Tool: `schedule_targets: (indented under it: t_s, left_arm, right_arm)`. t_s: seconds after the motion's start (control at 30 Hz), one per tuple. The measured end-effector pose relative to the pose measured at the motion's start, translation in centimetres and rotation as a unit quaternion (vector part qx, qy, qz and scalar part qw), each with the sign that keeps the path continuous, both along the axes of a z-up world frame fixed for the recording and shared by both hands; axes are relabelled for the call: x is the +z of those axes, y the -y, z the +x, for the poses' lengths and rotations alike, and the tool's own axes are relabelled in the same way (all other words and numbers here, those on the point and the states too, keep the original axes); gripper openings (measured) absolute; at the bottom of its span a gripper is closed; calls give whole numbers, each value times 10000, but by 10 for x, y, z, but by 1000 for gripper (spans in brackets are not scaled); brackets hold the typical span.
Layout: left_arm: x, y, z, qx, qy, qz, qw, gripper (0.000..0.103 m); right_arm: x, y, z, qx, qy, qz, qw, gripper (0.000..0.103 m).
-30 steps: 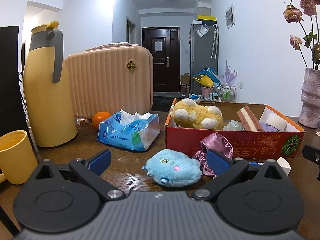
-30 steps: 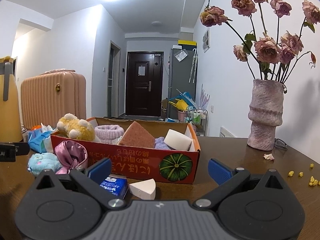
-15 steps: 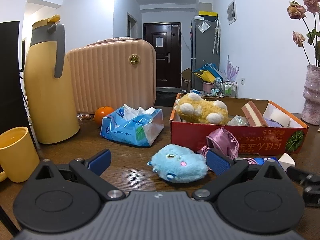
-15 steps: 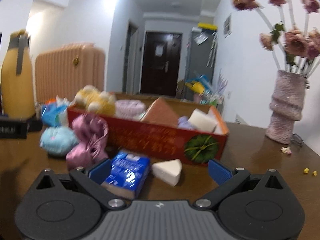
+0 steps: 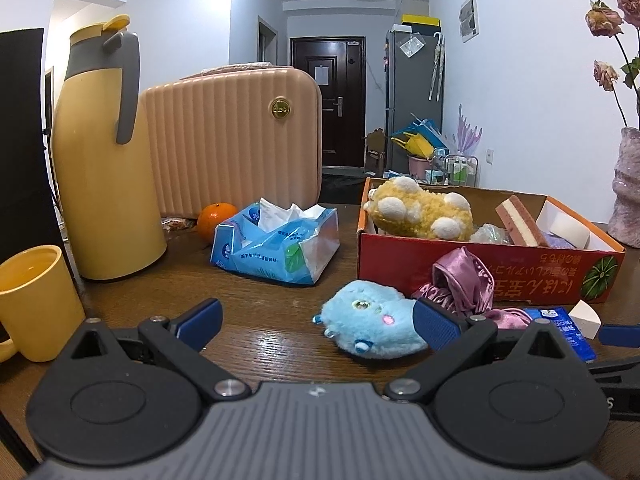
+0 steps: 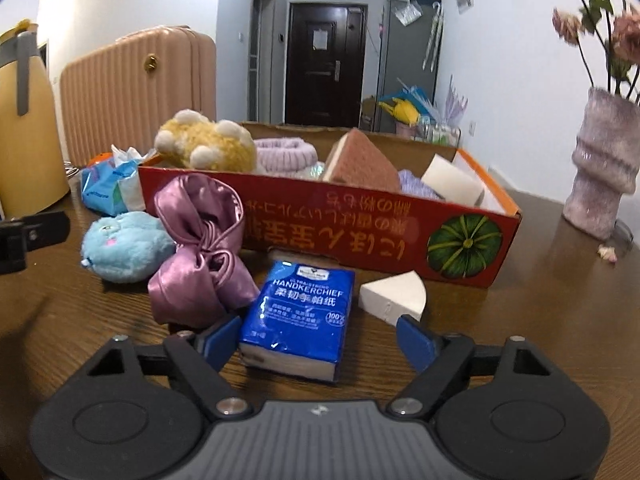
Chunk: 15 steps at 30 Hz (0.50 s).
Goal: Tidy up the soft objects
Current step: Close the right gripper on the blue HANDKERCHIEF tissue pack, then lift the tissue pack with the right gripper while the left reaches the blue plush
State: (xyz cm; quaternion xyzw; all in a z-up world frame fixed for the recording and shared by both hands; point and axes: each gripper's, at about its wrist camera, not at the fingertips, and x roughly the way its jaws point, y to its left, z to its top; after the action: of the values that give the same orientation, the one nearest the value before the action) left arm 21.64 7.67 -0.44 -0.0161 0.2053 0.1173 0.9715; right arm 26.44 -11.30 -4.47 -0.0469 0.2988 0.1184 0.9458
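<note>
On the dark wooden table (image 6: 520, 320) a red cardboard box (image 6: 360, 236) already holds plush and sponges — evidently the collecting bin. The right gripper (image 6: 316, 340) has just been closing around the blue handkerchief pack (image 6: 298, 312) in front of the box (pads not yet pressing). The left gripper (image 5: 316, 320) is open, empty, beside the blue plush (image 5: 368, 320).
</note>
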Motion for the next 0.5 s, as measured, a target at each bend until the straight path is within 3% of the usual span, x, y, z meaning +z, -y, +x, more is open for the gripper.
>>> schedule_targets:
  t_s: [0.17, 0.5]
  left_arm:
    - [0, 1, 0, -26, 5, 14, 10000, 103]
    - [-1, 0, 1, -6, -36, -11, 10000, 103]
  right_arm:
    - [-5, -4, 10, -24, -267, 0, 9996, 55]
    - [-2, 0, 6, -60, -179, 78, 9998, 50]
